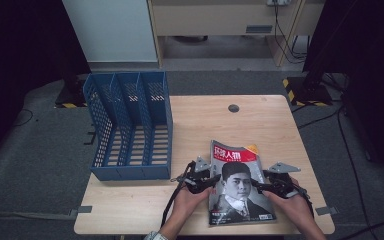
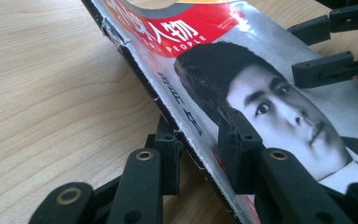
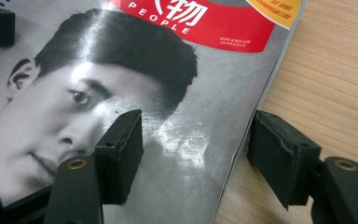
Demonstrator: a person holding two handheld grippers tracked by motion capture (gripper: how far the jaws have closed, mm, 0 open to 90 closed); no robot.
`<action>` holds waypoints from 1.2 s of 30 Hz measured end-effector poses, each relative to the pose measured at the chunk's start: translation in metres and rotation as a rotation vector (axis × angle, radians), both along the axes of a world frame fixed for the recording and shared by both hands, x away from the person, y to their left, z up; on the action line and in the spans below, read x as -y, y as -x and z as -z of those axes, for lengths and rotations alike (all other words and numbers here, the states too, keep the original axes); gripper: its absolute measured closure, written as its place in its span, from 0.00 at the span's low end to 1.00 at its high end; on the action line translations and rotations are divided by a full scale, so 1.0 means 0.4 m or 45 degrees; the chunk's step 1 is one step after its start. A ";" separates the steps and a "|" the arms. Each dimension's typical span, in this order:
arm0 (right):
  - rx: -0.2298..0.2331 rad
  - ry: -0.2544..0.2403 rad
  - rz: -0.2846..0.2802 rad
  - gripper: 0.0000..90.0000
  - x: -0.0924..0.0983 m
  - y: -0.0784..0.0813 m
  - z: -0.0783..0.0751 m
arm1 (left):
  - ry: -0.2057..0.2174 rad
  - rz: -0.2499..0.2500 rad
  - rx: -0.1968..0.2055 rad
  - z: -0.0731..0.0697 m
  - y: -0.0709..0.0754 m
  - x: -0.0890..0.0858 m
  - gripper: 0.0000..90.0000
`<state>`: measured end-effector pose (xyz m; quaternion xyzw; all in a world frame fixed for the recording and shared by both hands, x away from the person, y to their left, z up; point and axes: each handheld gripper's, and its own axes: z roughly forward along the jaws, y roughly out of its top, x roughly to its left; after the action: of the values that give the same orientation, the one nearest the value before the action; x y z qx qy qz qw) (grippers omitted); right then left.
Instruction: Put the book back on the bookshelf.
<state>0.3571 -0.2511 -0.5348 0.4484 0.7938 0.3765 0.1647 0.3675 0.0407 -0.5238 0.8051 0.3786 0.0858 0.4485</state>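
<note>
wooden table, blue file rack, magazine lying flat

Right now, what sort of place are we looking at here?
Probably an office or lab recording station: a light wooden table with a blue perforated plastic file rack and a glossy magazine, set on grey carpet with loose cables and hazard-taped stand bases.

The magazine has a shiny grey cover with a man's face and a red title band. It lies between the left gripper and right gripper. Its left edge is lifted, with one left jaw under it.
</note>
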 end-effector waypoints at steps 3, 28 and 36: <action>0.003 0.000 -0.003 0.39 0.000 -0.001 0.001 | 0.002 0.007 -0.010 -0.003 -0.003 -0.001 0.77; 0.011 -0.012 -0.043 0.39 0.004 -0.009 0.003 | -0.128 0.146 -0.143 -0.070 -0.144 0.039 0.52; 0.014 -0.016 -0.046 0.39 0.005 -0.008 0.004 | -0.154 0.179 -0.126 -0.078 -0.172 0.078 0.49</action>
<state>0.3604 -0.2531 -0.5364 0.4330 0.7984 0.3869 0.1593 0.4363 0.0095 -0.4928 0.8586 0.3371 0.0370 0.3846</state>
